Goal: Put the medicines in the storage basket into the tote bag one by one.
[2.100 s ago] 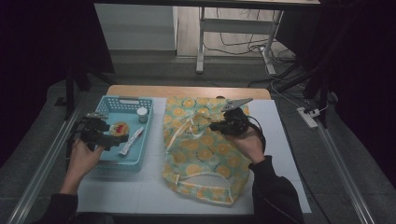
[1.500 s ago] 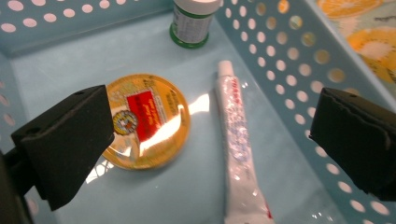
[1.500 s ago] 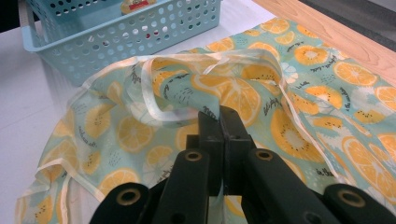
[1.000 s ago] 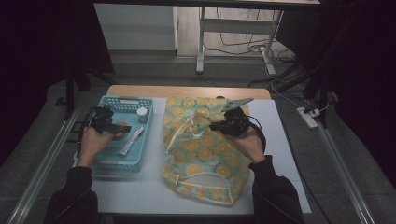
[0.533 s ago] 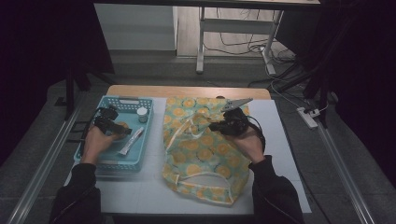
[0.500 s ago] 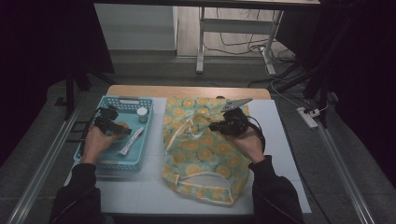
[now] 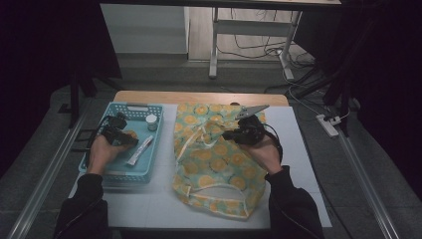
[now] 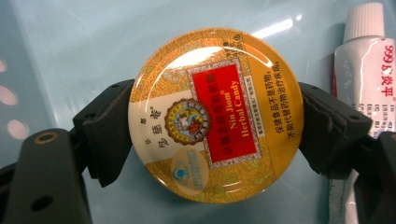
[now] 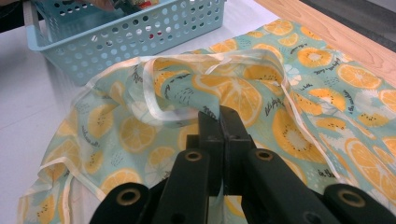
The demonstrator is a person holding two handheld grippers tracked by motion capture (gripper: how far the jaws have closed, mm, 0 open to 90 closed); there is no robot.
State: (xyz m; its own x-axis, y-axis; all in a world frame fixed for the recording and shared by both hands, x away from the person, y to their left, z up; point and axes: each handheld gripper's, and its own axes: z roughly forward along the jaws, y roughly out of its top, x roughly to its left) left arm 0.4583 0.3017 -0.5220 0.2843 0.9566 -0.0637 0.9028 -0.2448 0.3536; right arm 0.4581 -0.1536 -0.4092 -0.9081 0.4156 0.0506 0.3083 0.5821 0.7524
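A round yellow-and-red herbal candy tin [image 8: 205, 84] lies flat in the light-blue basket [image 7: 135, 106]. My left gripper [image 8: 217, 119] has just been closing, and both black pads [image 8: 109, 135] now touch the tin's opposite sides. From above, the left gripper [image 7: 119, 135] sits inside the basket beside the tin [image 7: 131, 134]. An orange-slice patterned cloth bag [image 7: 214, 164] lies mid-table. My right gripper [image 7: 228, 134] rests on its upper part. Its jaws [image 9: 219, 114] are shut, pinching a raised fold of the bag's fabric [image 9: 219, 88] near the white-edged opening.
A white tube with red print [image 8: 369, 74] lies beside the tin in the basket, seen from above as the tube [image 7: 140, 150]. A small white-capped jar [image 7: 152, 122] stands at the basket's far right corner. The wooden table edge [image 7: 199, 97] runs behind the white mat.
The left hand moved from the basket's left edge further in, onto the tin, and has since kept nearly still. The right hand and the bag have not moved.
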